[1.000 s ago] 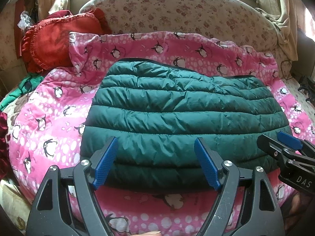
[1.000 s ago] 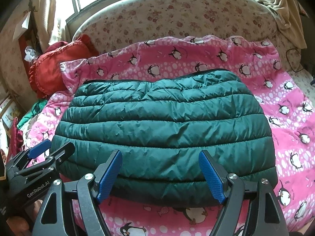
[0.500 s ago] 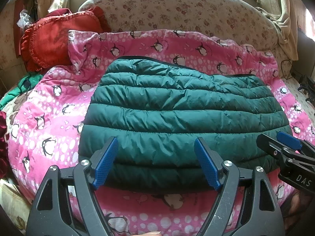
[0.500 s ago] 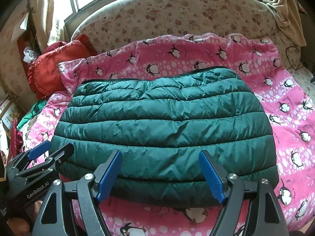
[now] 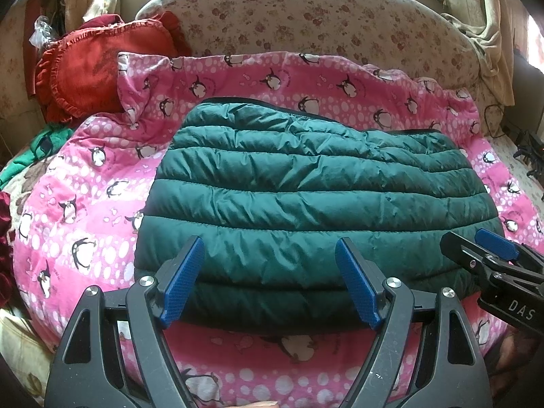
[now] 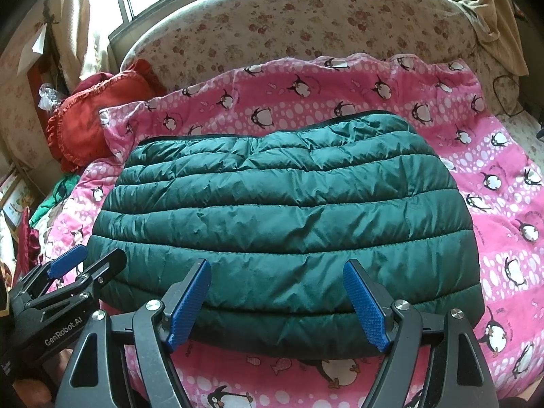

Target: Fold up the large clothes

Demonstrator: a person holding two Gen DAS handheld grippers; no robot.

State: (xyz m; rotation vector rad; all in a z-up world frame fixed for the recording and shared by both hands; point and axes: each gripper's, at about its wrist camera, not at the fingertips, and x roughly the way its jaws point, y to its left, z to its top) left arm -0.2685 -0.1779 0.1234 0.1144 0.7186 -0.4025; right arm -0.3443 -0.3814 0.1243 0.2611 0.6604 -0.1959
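A dark green quilted puffer jacket (image 5: 306,197) (image 6: 282,217) lies folded into a flat rectangle on a pink penguin blanket (image 5: 85,204) (image 6: 503,204). My left gripper (image 5: 270,282) hovers over the jacket's near left edge, open, with nothing between its blue pads. My right gripper (image 6: 277,299) hangs over the near middle of the jacket, open and empty too. Each gripper shows in the other's view: the right one (image 5: 489,255) at the jacket's near right corner, the left one (image 6: 78,268) at its near left corner.
A red ruffled cushion (image 5: 85,68) (image 6: 91,115) sits at the back left. A floral headboard (image 5: 306,17) curves behind the bed. Green cloth (image 5: 23,156) lies at the left edge. Beige fabric (image 5: 486,34) drapes at the back right.
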